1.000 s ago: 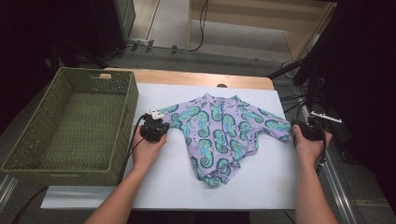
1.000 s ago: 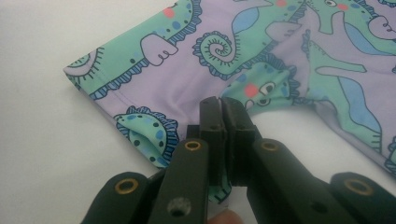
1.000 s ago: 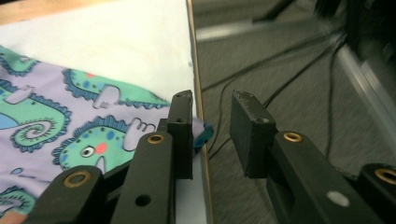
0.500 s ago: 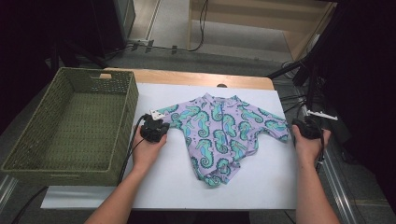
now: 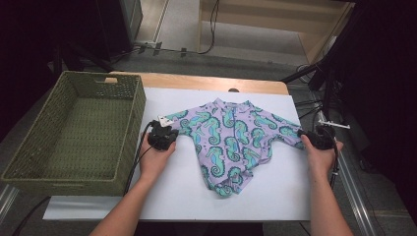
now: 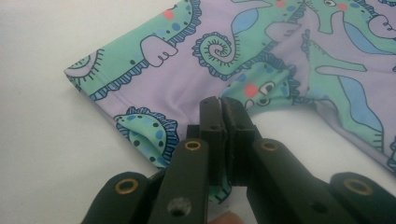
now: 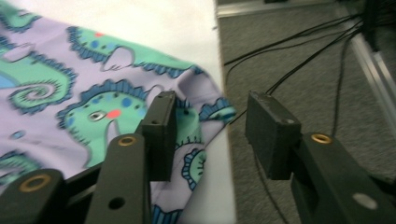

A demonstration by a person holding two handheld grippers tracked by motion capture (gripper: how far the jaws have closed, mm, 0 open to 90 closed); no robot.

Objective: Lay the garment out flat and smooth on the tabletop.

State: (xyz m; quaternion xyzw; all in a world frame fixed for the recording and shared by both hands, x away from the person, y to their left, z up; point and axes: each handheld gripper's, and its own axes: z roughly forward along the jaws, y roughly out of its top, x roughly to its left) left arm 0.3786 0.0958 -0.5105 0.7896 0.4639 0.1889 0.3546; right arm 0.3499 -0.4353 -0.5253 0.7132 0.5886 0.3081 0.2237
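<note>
A small lilac shirt (image 5: 231,140) printed with green seahorses lies spread on the white sheet (image 5: 275,196), its hem bunched toward me. My left gripper (image 5: 162,135) sits at the shirt's left sleeve (image 6: 154,79). In the left gripper view its jaws (image 6: 222,105) are shut, with the sleeve's lower edge pinched between them. My right gripper (image 5: 317,137) is at the end of the right sleeve (image 7: 140,88), near the table's right edge. Its jaws (image 7: 212,112) have just been opening and stand apart. The cuff lies under the gap, and neither pad presses on it.
A deep green wicker basket (image 5: 125,142) stands on the left, close beside my left hand. The table's right edge (image 7: 226,154) drops to grey carpet crossed by black cables (image 7: 299,65). A wooden strip (image 5: 211,82) runs along the back.
The right hand has shifted slightly at the right sleeve's end. The shirt and the left hand look unchanged.
</note>
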